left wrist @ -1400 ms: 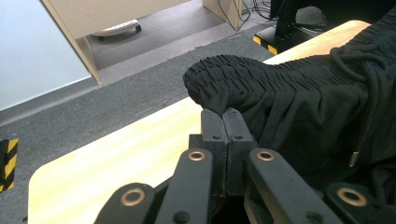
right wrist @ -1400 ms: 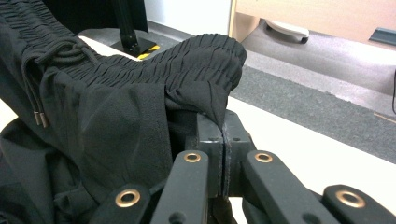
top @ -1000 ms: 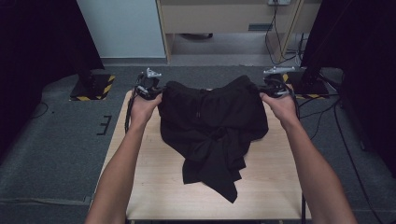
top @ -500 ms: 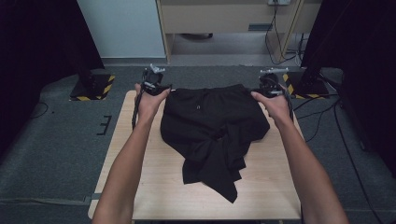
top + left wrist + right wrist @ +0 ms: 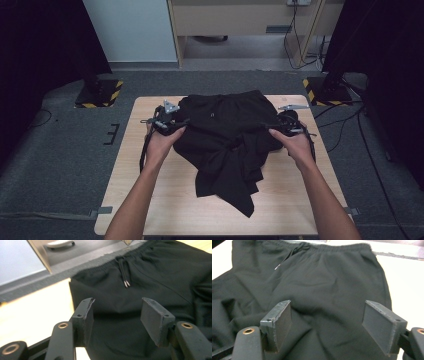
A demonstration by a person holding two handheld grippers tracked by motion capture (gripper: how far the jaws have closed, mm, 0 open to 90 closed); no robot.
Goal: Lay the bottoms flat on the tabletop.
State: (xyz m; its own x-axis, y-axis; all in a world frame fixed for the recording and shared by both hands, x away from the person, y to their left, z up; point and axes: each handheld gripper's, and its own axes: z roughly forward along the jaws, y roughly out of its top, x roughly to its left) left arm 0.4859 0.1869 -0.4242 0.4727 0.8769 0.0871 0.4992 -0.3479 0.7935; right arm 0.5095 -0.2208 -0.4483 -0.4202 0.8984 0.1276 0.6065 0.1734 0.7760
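Black shorts (image 5: 225, 135) lie crumpled on the wooden surface (image 5: 300, 195) — left gripper (image 5: 116, 312) and right gripper (image 5: 325, 322) hover above, fingers released, having just opened

**Bare arms, black tools**

My forearms show no sleeves and nothing at the wrists. The left gripper (image 5: 167, 124) and right gripper (image 5: 289, 122) are black, each topped by a grey three-cornered plate, with dark cables trailing off them. Up close I see flat, matte, dark-grey rectangular pads (image 5: 85, 317) (edges chipped and worn) on black arms with brass-coloured rivets.
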